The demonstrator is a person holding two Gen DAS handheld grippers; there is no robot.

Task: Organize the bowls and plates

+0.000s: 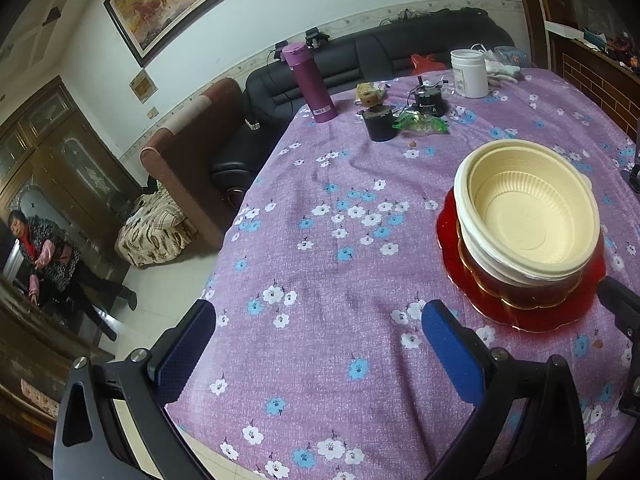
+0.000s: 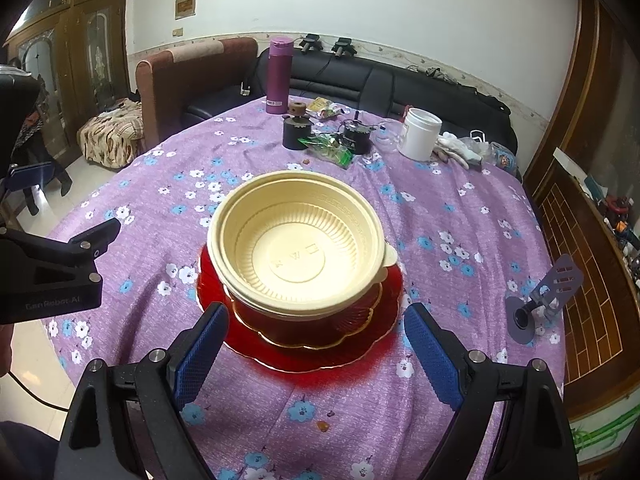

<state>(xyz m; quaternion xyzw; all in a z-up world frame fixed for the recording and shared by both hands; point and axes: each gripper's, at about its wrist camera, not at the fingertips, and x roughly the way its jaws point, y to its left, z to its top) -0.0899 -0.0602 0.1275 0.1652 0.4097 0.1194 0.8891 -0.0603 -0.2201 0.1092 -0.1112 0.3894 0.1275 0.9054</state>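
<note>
A round table [image 2: 460, 216] draped in a purple cloth printed with white and blue flowers fills a living room, with a black leather sofa [image 2: 400, 80] and a brown armchair [image 2: 180, 80] behind it and a framed horse painting [image 1: 168, 4] on the white wall. At the far edge of the table stand a purple thermos [image 2: 279, 76], a white lidded jar [image 2: 420, 134], two small black pots [image 2: 297, 132], a green crinkled wrapper [image 2: 328, 148] and a pair of white gloves [image 2: 456, 150]. A seated person [image 1: 44, 256] is seen at the far left of the left wrist view.

Near the middle of the table lies a red plate [image 2: 320, 356] with a scalloped rim. On it sits an amber glass dish [image 2: 352, 322], and in that a stack of cream plastic bowls [image 2: 298, 240], the top one empty and upright.

The right gripper [image 2: 314, 354] has its blue-padded jaws spread wide with nothing between the pads; the stack lies straight ahead of it, the near rim of the red plate reaching between the fingertips without touching them. The left gripper [image 1: 318, 344] is likewise wide apart and empty, over bare cloth; the stack lies ahead and to its right, just beyond its right finger [image 1: 452, 352]. A small grey stand [image 2: 544, 300] rests on the cloth to the right of the plate.
</note>
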